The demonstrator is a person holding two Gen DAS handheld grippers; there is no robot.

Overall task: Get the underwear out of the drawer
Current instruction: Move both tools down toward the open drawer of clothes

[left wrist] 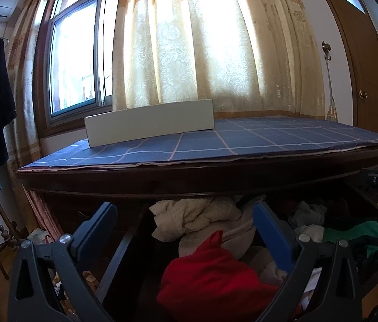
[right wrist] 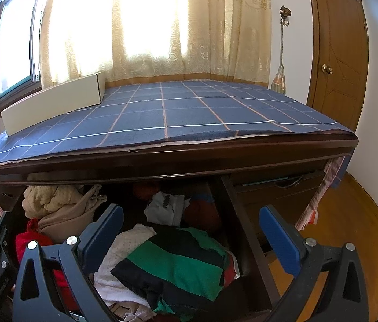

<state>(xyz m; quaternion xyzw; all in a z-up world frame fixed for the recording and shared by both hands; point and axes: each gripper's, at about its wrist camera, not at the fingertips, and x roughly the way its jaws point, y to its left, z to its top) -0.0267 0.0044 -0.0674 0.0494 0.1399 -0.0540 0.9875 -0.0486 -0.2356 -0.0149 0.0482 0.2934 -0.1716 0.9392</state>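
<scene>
Open drawer (right wrist: 245,241) under a plaid-covered worktop (right wrist: 189,112), crammed with underwear (right wrist: 178,265): green-and-black striped at lower centre of the right view, red (left wrist: 210,276) and cream (left wrist: 197,217) at lower centre of the left. Left gripper (left wrist: 186,230) and right gripper (right wrist: 191,230) poised above, jaws wide apart, empty. White box (left wrist: 148,124) at upper left.

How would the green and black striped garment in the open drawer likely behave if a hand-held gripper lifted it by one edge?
The green and black striped garment lies folded and creased, so it is probably floppy and would unfold and dangle. It looks like thin fabric, likely light. It rests on the white dotted cloth, which might drag along.
</scene>
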